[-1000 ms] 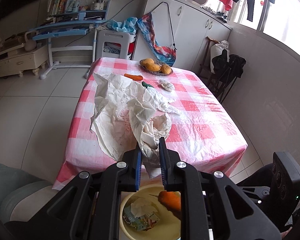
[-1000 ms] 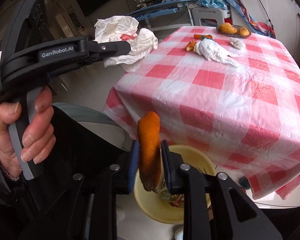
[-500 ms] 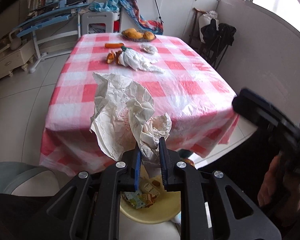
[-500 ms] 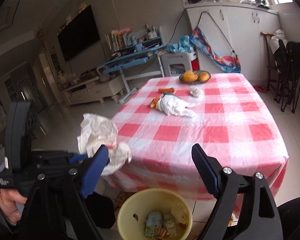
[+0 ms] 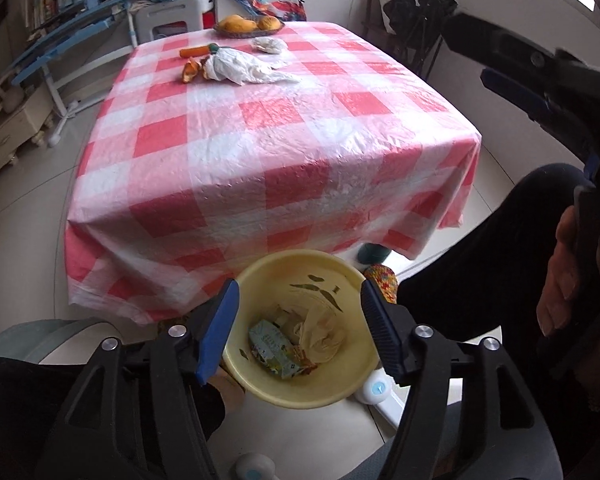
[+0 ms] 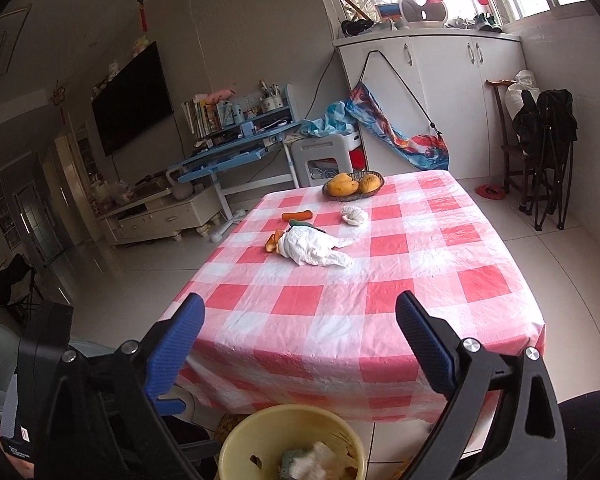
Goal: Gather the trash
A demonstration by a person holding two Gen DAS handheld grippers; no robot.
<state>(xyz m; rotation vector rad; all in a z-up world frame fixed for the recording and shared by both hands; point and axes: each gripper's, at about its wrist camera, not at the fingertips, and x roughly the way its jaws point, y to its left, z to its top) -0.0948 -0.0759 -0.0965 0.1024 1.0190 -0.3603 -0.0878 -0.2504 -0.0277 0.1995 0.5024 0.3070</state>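
My left gripper [image 5: 300,330] is open and empty, right above the yellow trash bin [image 5: 260,384] on the floor; crumpled paper [image 5: 324,334] and a snack wrapper [image 5: 274,344] lie inside. My right gripper [image 6: 300,344] is open and empty, over the table's near edge, with the bin [image 6: 236,448] below it. On the pink checked table [image 6: 420,280] lie a crumpled white tissue [image 6: 312,250], an orange peel [image 6: 274,240], a carrot [image 6: 296,215], a green scrap [image 6: 304,224] and a small white wad [image 6: 354,215].
A basket of mangoes [image 6: 352,186] stands at the table's far end. A blue desk [image 6: 228,152], a white stool [image 6: 324,156] and white cabinets [image 6: 440,92] lie beyond. Folding chairs [image 6: 544,152] stand to the right. My knee [image 5: 500,248] is beside the bin.
My left gripper opened and the white paper dropped into the bin. My right gripper released the carrot piece earlier and has risen to face the table.
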